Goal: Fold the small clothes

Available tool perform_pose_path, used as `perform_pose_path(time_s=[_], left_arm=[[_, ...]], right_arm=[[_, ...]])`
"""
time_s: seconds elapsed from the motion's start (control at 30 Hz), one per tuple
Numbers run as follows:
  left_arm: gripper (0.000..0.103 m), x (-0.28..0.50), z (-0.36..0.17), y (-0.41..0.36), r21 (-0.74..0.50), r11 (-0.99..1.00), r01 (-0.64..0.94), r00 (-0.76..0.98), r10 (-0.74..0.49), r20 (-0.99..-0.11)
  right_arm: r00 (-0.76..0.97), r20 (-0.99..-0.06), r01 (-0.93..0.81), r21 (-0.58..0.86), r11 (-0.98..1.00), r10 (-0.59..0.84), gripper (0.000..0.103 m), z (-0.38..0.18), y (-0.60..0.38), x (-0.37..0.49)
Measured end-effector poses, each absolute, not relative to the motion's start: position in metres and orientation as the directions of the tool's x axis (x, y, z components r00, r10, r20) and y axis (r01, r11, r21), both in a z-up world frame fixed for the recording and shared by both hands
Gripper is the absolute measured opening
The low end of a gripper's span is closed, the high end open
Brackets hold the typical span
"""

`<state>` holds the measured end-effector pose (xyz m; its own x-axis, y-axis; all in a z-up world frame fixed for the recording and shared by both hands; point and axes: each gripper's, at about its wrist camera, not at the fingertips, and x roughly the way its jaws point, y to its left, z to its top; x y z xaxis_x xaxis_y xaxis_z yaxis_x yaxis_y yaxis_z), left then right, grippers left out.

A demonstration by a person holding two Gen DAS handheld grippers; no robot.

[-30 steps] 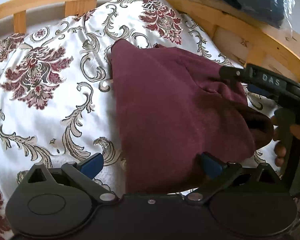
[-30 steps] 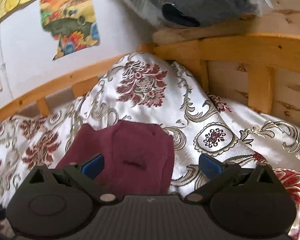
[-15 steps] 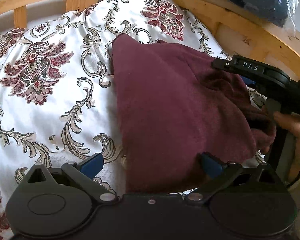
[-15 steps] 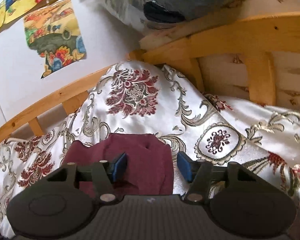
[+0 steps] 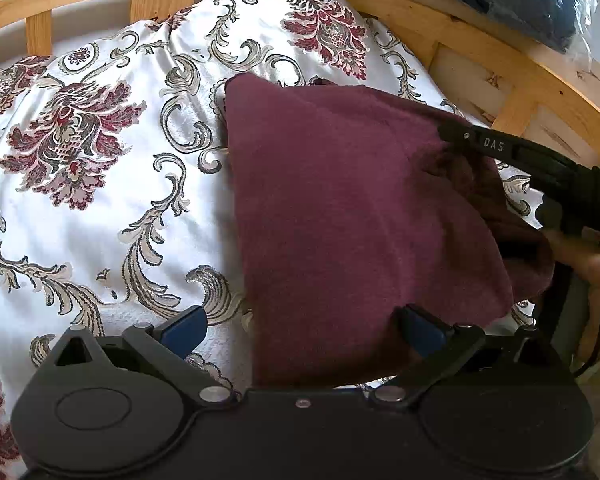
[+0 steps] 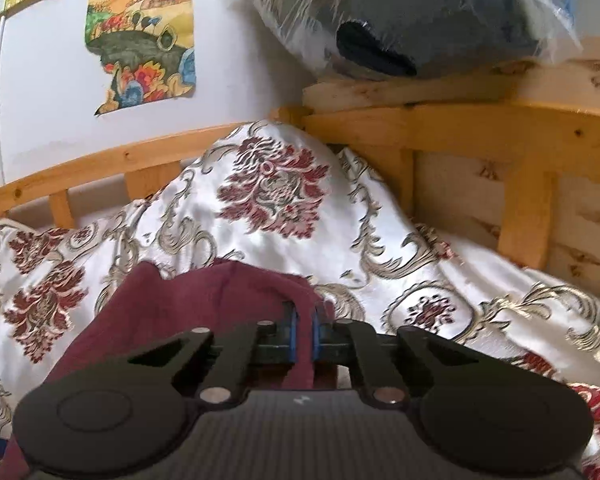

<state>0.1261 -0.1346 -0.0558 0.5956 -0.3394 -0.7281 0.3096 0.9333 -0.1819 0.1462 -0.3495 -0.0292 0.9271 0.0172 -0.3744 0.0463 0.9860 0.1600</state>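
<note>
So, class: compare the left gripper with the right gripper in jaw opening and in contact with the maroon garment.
The left gripper stands wide open; the right gripper is shut. The left gripper grips nothing, the maroon garment lying between its fingers; the right gripper pinches the garment's edge. Both have blue pads.

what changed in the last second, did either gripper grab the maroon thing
Yes. The right gripper, wide open a second ago, has closed its blue pads on the far edge of the maroon garment and now pinches a fold of it. The left gripper stayed open at the garment's near edge, gripping nothing. The garment lies much as before on the floral bedspread, inside the wooden bed frame.
</note>
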Motion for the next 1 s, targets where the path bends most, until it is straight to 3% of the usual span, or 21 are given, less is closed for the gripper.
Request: perform_pose_path(time_s=[0.3, 0.37, 0.53, 0.67, 0.87, 1.0], left_arm=[[0.102, 0.126, -0.056, -0.135, -0.183, 0.932, 0.312, 0.592, -0.341, -0.730], [0.102, 0.126, -0.056, -0.135, -0.183, 0.932, 0.312, 0.592, -0.341, -0.730], [0.102, 0.126, -0.056, -0.134, -0.187, 0.933, 0.309, 0.590, -0.342, -0.731], [0.102, 0.126, -0.053, -0.129, -0.241, 0.918, 0.314, 0.580, -0.386, -0.717], [0.102, 0.126, -0.040, -0.115, -0.320, 0.895, 0.309, 0.634, -0.445, -0.632], [0.102, 0.142, -0.034, -0.111, -0.310, 0.910, 0.277, 0.645, -0.415, -0.642]], right_arm=[[0.904, -0.423, 0.069, 0.290, 0.955, 0.063, 0.013, -0.041, -0.370, 0.155], [0.903, -0.424, 0.074, 0.308, 0.948, 0.067, 0.026, -0.043, -0.373, 0.155], [0.903, -0.420, 0.076, 0.368, 0.927, 0.093, 0.036, -0.046, -0.381, 0.155], [0.900, -0.415, 0.046, 0.400, 0.916, 0.135, 0.056, -0.046, -0.384, 0.157], [0.897, -0.412, 0.014, 0.386, 0.922, 0.159, 0.059, -0.045, -0.382, 0.164], [0.890, -0.405, -0.068, 0.336, 0.940, 0.209, 0.059, -0.041, -0.386, 0.194]])
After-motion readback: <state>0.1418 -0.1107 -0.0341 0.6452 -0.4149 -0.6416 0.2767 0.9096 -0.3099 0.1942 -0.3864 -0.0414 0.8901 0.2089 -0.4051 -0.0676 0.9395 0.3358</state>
